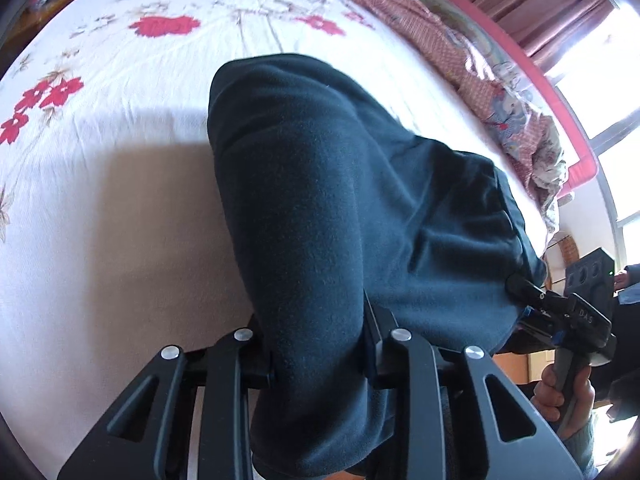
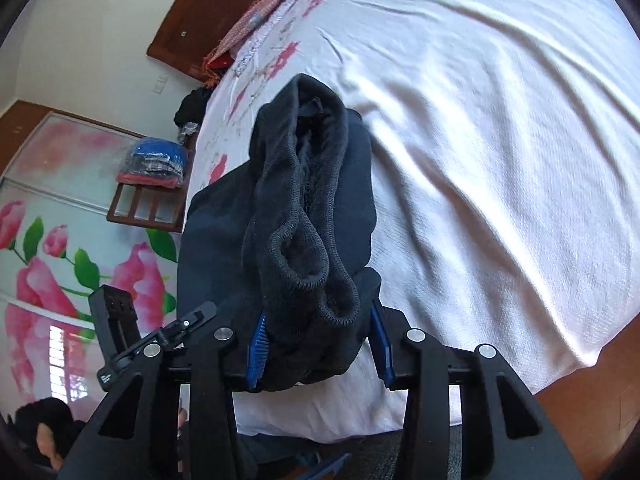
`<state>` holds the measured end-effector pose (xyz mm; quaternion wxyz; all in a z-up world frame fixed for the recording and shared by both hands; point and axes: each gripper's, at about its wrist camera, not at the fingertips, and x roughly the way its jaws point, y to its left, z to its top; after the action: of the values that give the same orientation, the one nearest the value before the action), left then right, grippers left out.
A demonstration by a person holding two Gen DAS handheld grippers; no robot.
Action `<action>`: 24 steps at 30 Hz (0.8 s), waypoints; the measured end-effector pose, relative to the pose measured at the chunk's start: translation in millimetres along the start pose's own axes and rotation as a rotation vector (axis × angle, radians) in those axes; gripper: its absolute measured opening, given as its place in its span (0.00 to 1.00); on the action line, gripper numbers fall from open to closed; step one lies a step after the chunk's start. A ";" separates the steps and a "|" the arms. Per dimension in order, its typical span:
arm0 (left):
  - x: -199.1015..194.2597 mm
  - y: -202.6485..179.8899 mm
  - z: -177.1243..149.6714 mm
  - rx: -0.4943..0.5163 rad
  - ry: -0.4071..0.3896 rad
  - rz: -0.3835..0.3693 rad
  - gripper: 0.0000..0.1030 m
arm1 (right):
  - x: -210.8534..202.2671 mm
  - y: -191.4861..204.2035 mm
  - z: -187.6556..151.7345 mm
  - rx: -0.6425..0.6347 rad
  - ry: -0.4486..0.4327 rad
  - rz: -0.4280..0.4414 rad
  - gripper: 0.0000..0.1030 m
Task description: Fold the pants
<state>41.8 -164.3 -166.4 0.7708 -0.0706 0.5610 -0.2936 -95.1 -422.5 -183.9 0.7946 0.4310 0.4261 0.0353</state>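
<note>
**Both grippers clamped on dark pants at the bed's edge**

Left gripper [image 1: 320, 364] has a thick roll of the dark teal pants [image 1: 340, 208] bunched between its fingers, the fleece filling the gap and spilling down below them toward the camera. Its jaws are pressed onto the cloth on both sides. From there the pants run up and away over the white floral bedsheet [image 1: 100, 168], ending in a rounded folded edge near the middle of the bed.

Right gripper [image 2: 318, 344] is clenched on the other end of the garment, where the ribbed, stitched hem [image 2: 308, 276] curls into loops just above its blue pads [image 2: 256, 350]. The cloth stands up in a lumpy ridge in front of the fingers, and the left pad seems to press the fabric, though the right pad's contact is harder to make out. In the left wrist view this gripper sits at the pants' right corner, with a hand [image 1: 560, 396] around its handle.
</note>
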 end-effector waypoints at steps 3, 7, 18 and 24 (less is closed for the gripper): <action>-19.0 0.6 6.8 -0.009 -0.049 -0.041 0.27 | -9.7 25.5 12.8 -0.056 -0.028 0.005 0.40; -51.0 6.0 23.4 -0.018 -0.128 -0.062 0.27 | -19.0 63.0 37.6 -0.132 -0.044 0.032 0.40; -142.2 101.4 82.0 -0.096 -0.280 0.083 0.27 | 71.1 181.1 87.1 -0.188 0.058 0.207 0.40; -117.8 181.1 91.1 -0.145 -0.194 0.182 0.27 | 163.5 194.6 67.2 -0.134 0.157 0.213 0.40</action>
<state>168.6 26.2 -115.9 0.8377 -0.1028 0.5078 -0.1728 116.7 -275.4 -132.7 0.7775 0.4159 0.4353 0.1815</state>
